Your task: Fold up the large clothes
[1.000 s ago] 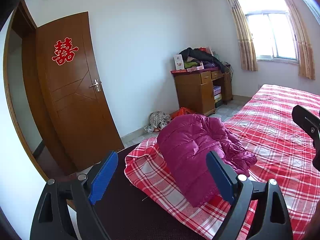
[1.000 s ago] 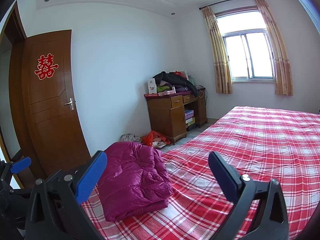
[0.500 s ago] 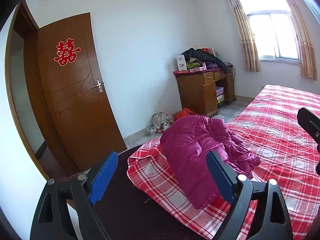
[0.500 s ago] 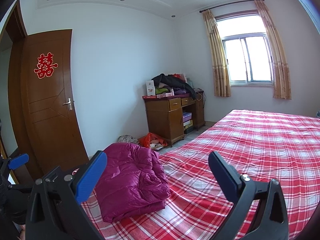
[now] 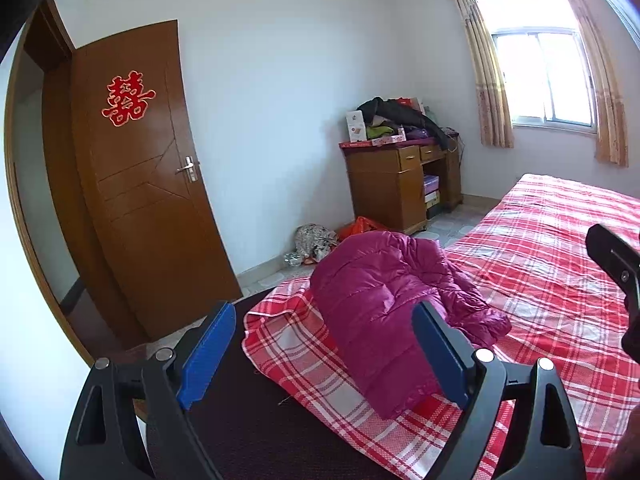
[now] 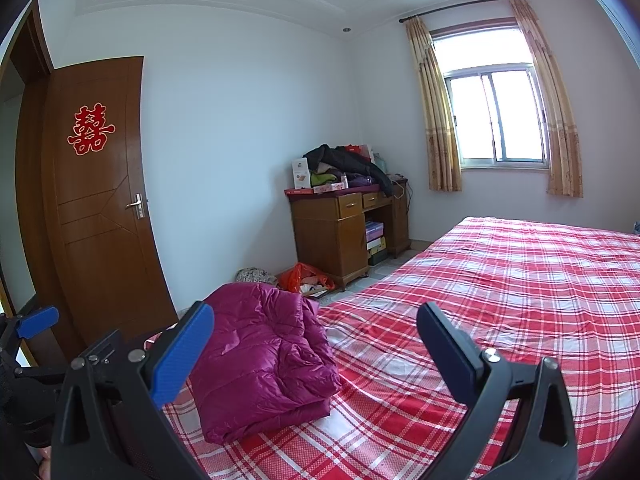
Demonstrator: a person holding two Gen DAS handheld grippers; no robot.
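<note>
A magenta down jacket (image 5: 384, 312) lies folded in a thick bundle on the near corner of a bed with a red plaid sheet (image 5: 540, 272). My left gripper (image 5: 322, 320) hovers in front of the jacket, its blue pads wide apart and empty. The right wrist view has the jacket (image 6: 264, 360) to the left of my right gripper (image 6: 316, 316), which is open and empty above the plaid sheet (image 6: 500, 300). One finger of the right gripper (image 5: 612, 256) shows at the right edge of the left wrist view. A blue pad of the left gripper (image 6: 36, 322) shows at the far left.
A brown door (image 5: 140, 184) stands half open on the left. Clothes and boxes are piled on a wooden desk (image 5: 396, 184) against the far wall, with bags (image 5: 360, 226) on the floor beside it. The sheet is pulled back from a dark mattress corner (image 5: 248, 420). A curtained window (image 6: 496, 116) is at the right.
</note>
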